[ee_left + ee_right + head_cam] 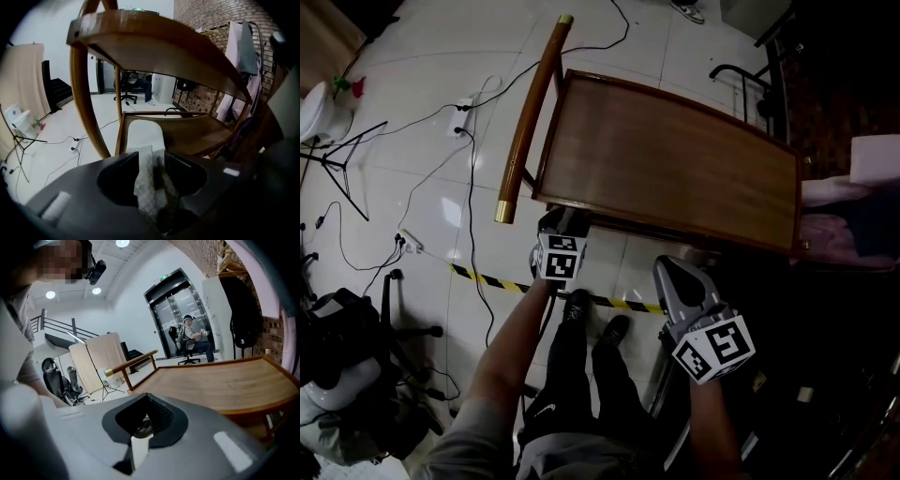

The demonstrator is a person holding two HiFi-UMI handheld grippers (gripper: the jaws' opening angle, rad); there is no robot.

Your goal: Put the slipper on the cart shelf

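The wooden cart (675,159) stands in front of me, its curved handle (528,117) at the left. My left gripper (561,227) reaches under the top board at the near left corner. In the left gripper view a white waffle-textured slipper (145,133) lies on the lower shelf (197,133). Its near end sits between the parted jaws of the left gripper (151,171), which is open. My right gripper (677,274) hovers near the cart's front edge, level with the top board (225,380). The right gripper (147,422) looks shut with nothing in it.
Cables (469,178) run over the white floor, crossed by yellow-black tape (487,278). A tripod (337,164) and office chairs (347,356) stand at the left. Pink clothes (834,234) hang beside the cart's right end. A seated person (192,338) is far off by the doors.
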